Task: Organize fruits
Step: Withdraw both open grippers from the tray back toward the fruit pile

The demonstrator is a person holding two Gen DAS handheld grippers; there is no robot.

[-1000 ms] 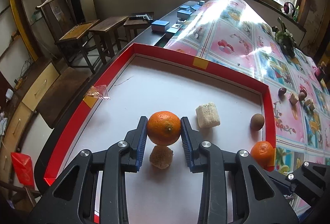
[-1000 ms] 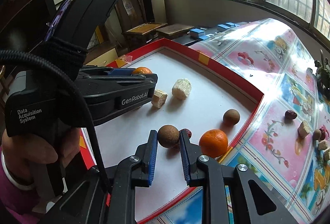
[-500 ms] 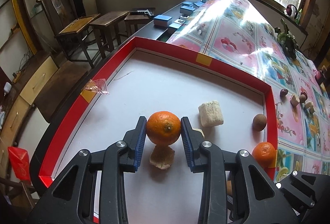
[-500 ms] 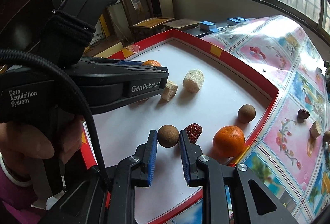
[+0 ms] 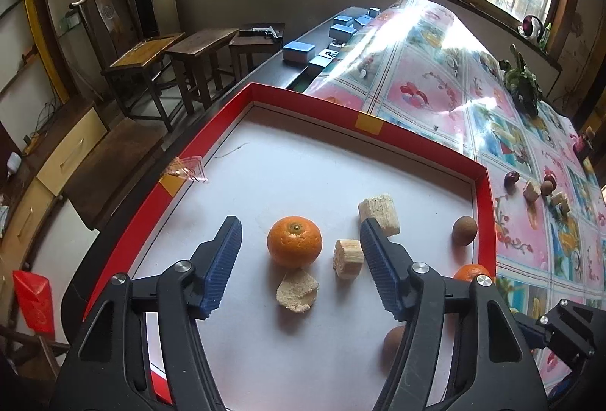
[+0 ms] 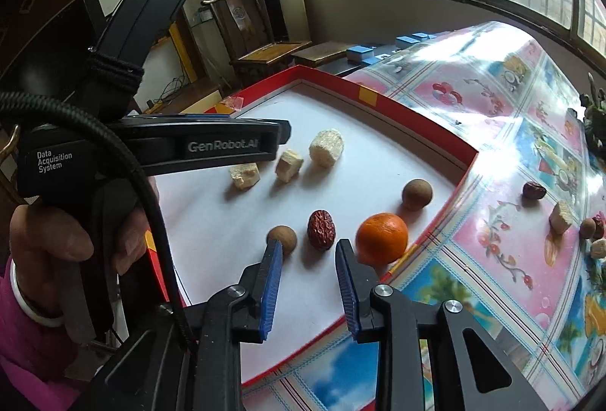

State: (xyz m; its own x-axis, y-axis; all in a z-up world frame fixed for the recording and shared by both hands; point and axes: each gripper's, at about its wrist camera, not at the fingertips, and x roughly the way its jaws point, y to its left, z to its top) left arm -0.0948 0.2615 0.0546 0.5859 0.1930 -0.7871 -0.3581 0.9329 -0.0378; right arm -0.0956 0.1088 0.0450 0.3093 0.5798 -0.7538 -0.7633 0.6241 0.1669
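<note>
Both claws have just been opening: the left claw (image 5: 299, 252) stands wide around an orange (image 5: 294, 241) set down mid-tray, touching neither pad, and the right claw (image 6: 307, 259) stands narrowly apart, empty, beside a brown fruit (image 6: 282, 238) near the red tray's (image 6: 435, 134) right edge. This looks like the release step; next, each claw must back off without nudging its fruit, then reach for the loose fruits (image 6: 534, 190) on the tablecloth (image 6: 492, 100) beyond the tray's right edge.

We see a red-walled tray (image 5: 483, 191) with a white floor and yellow tape patches. In it lie a bright orange mandarin (image 5: 294, 241), pale beige chunks (image 5: 348, 256), a brown round fruit (image 5: 464, 230) and a dark red wrinkled date (image 6: 321, 230). The tablecloth (image 5: 428, 85) shows pink and blue squares with fruit pictures. Our grippers are black with blue ribbed pads (image 5: 223, 261). A sleeve (image 6: 22, 343) is magenta.
</note>
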